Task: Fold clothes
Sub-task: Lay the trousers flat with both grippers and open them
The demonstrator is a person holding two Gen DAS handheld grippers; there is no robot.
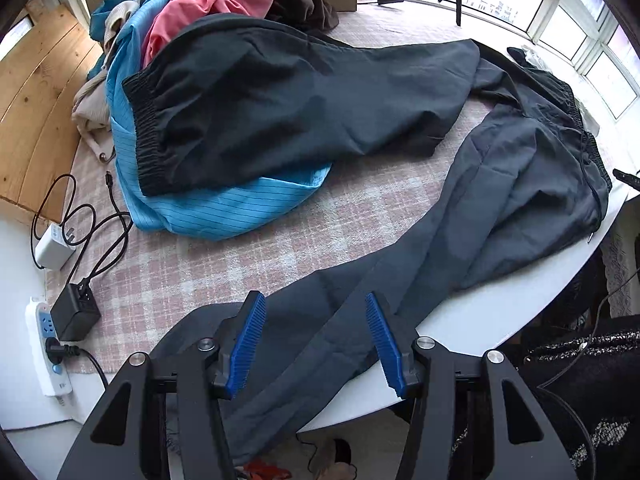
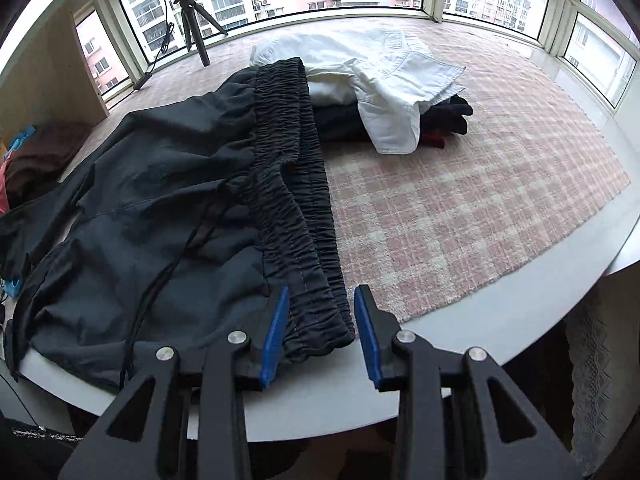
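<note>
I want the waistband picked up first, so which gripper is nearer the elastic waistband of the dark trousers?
Right. The right gripper straddles the waistband end; the left gripper is over a trouser leg, far from it.

The widest bare stretch of plaid cloth (image 2: pixel 460 216) lies right of the trousers (image 2: pixel 168 216), open from the table's white rim (image 2: pixel 520 312) up to the white garment (image 2: pixel 384 80) heaped on dark folded things at the back. In the left view a smaller bare patch sits between the trousers' lower leg (image 1: pixel 320 340) and the blue garment (image 1: pixel 224 208). Its left side is hemmed by a black adapter (image 1: pixel 76 312), looping cables (image 1: pixel 100 236), a white charger (image 1: pixel 54 246) and a power strip (image 1: pixel 44 340). Behind, the clothes pile (image 1: pixel 208 4) blocks the far left. A tripod (image 2: pixel 192 20) stands by the window.
</note>
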